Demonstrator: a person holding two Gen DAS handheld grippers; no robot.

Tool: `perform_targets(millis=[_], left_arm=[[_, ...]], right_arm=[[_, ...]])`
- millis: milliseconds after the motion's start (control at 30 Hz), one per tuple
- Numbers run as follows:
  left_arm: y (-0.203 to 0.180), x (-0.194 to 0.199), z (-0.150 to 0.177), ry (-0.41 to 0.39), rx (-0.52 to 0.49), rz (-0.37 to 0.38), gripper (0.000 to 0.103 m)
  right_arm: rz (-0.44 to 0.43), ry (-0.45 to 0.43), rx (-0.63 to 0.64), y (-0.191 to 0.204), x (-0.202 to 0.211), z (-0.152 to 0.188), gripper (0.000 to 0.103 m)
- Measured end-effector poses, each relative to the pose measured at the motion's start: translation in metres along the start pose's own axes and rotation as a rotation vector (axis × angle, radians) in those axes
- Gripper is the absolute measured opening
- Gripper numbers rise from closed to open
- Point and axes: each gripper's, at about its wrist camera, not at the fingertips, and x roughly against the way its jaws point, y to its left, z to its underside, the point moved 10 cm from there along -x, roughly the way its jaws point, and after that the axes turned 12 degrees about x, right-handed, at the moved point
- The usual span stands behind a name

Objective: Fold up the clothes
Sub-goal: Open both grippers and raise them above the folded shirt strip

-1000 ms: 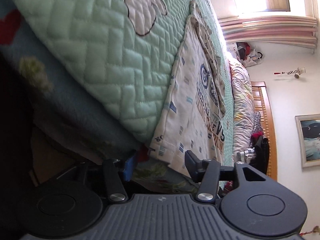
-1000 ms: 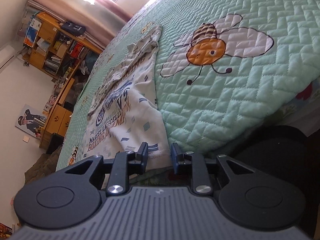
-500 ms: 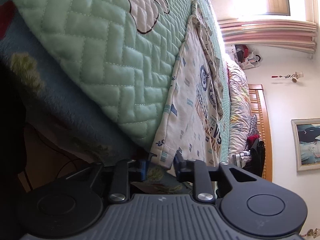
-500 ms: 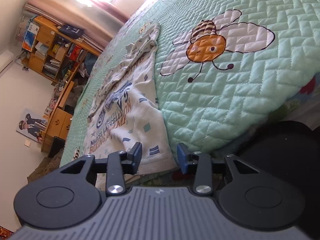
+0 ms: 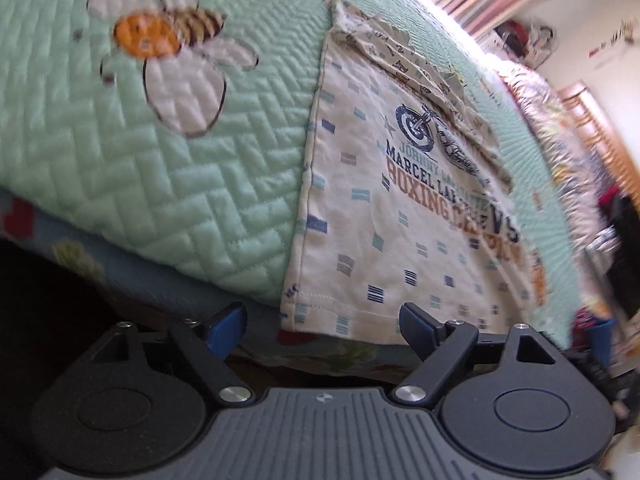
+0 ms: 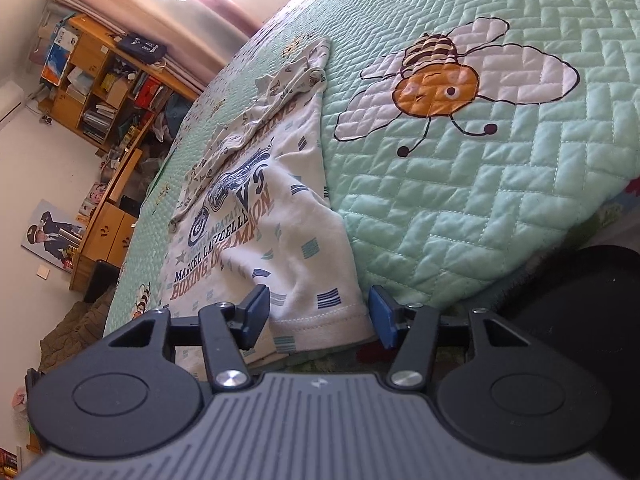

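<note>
The printed T-shirt (image 5: 400, 208) is lying on the quilted bed cover (image 5: 168, 168), its long axis running away from both grippers and its hem hanging over the bed edge. The left gripper (image 5: 320, 322) has just been opening and is standing wide before the hem. The right gripper (image 6: 318, 316), also just opening, is framing the hem corner without pressing it.

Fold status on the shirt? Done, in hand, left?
Done: the printed T-shirt lies on the green quilt, sleeve side already folded in over the print. In hand: nothing gripped; both hand-held grippers have just been opening, left hand-held gripper and right hand-held gripper each bracketing a hem corner at the bed edge. Left: grasp the hem, fold it upward.
</note>
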Motion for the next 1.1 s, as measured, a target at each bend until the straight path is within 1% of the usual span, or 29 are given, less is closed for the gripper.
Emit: perform_targets(millis=[67,100,200,367,533,633,700,733,800,867,900,967,1000,1067,1100], left_arm=[[0.000,0.002,-0.002,-0.030,-0.054,-0.066,0.088],[0.000,0.002,-0.001,-0.035,-0.065,-0.083,0.088],[-0.001,0.001,0.000,-0.037,-0.083,-0.108,0.088],[-0.013,0.000,0.004,-0.068,-0.151,-0.165,0.088],[-0.021,0.003,0.001,-0.096,-0.183,-0.181,0.088],[-0.026,0.006,0.000,-0.111,-0.196,-0.182,0.088],[-0.029,0.010,-0.001,-0.128,-0.214,-0.188,0.089],[-0.030,0.012,-0.001,-0.137,-0.222,-0.191,0.089],[-0.033,0.014,-0.003,-0.158,-0.240,-0.199,0.089],[-0.038,0.019,-0.006,-0.191,-0.258,-0.202,0.089],[-0.041,0.022,-0.008,-0.212,-0.266,-0.198,0.089],[-0.055,0.027,-0.012,-0.259,-0.292,-0.161,0.089],[-0.065,0.028,-0.014,-0.275,-0.315,-0.125,0.092],[-0.083,0.020,-0.014,-0.279,-0.356,-0.065,0.096],[-0.089,0.012,-0.013,-0.262,-0.370,-0.045,0.096]], right_arm=[[-0.002,-0.003,-0.002,0.000,0.001,0.001,0.057],[-0.003,-0.004,-0.003,0.000,0.001,0.001,0.057],[-0.012,-0.012,-0.006,-0.001,0.001,0.003,0.057],[-0.029,-0.028,-0.012,-0.004,0.002,0.006,0.057],[-0.038,-0.038,-0.010,-0.004,0.003,0.006,0.057],[-0.025,-0.051,0.018,-0.001,0.006,0.005,0.057],[0.022,-0.090,0.072,0.004,0.014,0.002,0.057],[0.057,-0.116,0.119,0.009,0.018,-0.001,0.057],[0.126,-0.165,0.254,0.025,0.027,-0.007,0.057],[0.159,-0.200,0.416,0.051,0.030,-0.011,0.057],[0.160,-0.208,0.486,0.064,0.029,-0.012,0.058],[0.150,-0.190,0.589,0.087,0.015,-0.012,0.062],[0.152,-0.177,0.627,0.095,0.005,-0.011,0.063],[0.170,-0.144,0.674,0.107,-0.020,-0.009,0.063],[0.175,-0.129,0.690,0.111,-0.034,-0.007,0.063]])
